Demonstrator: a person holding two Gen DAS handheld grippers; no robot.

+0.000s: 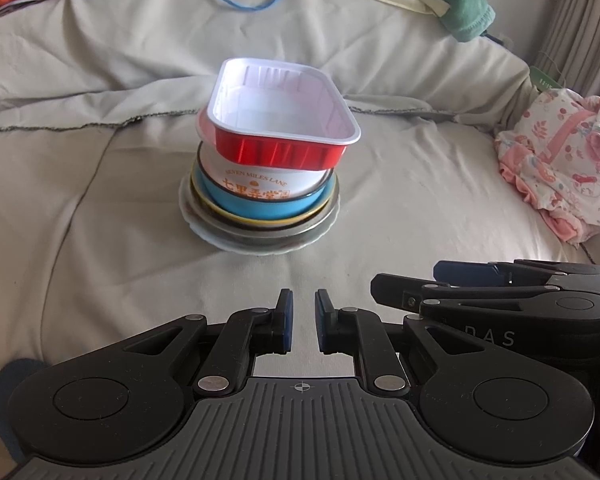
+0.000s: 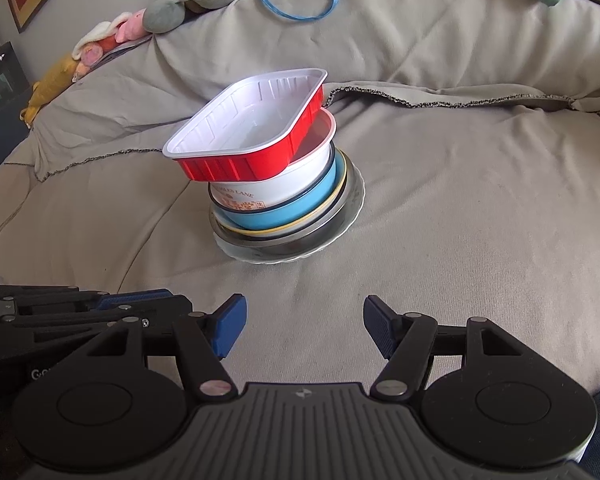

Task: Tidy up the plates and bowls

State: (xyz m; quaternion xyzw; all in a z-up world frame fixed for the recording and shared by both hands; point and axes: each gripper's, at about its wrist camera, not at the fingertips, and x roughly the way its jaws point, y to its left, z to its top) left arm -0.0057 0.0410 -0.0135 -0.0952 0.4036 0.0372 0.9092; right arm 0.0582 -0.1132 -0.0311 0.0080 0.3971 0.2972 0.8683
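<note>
A stack of dishes stands on the grey bedcover. A red tray with a white inside [image 1: 282, 114] [image 2: 252, 132] lies tilted on top. Under it sit a white printed bowl [image 1: 260, 180] [image 2: 276, 188], a blue bowl [image 1: 260, 206] [image 2: 284, 214], a yellow-rimmed dish, a metal plate [image 1: 284, 232] and a white scalloped plate [image 1: 220, 240] [image 2: 284, 258]. My left gripper [image 1: 304, 320] is in front of the stack, jaws nearly closed on nothing. My right gripper [image 2: 304, 328] is open and empty, also short of the stack. It shows at the right of the left wrist view [image 1: 492, 292].
Grey bedcover [image 1: 100, 200] with folds. Pink patterned clothes [image 1: 560, 160] lie at the right. A green towel [image 1: 464, 4] and a blue cord [image 2: 300, 0] lie at the back. Soft toys [image 2: 148, 20] sit at the back left.
</note>
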